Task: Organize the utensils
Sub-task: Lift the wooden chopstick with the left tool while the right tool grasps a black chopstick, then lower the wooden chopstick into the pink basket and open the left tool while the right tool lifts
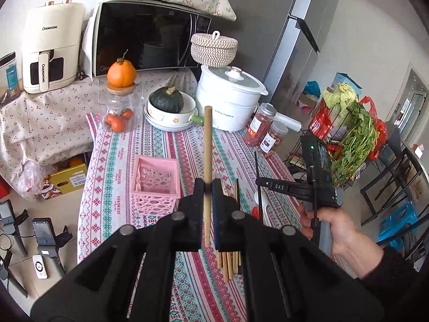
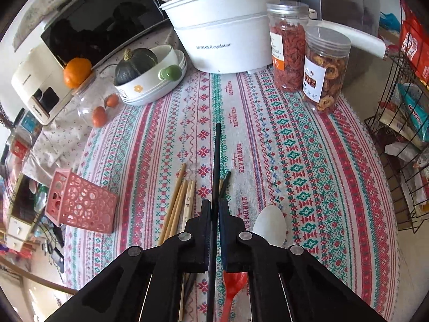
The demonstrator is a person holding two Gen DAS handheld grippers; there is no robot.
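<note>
Both sets of fingers clamp light, stiff, slippery sticks mid-shaft — left gripper a bamboo chopstick, right gripper a black chopstick — right of the pink basket.

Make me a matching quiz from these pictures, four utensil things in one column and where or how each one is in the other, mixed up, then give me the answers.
Column one:
1. wooden chopstick
2. black chopstick
3. pink basket
4. white spoon

Column two:
A. lying on the tablecloth beside a red spoon
B. clamped in the left claw
C. standing upright on the table, nothing visible inside
D. clamped in the right claw

Pairs: 1-B, 2-D, 3-C, 4-A
</note>
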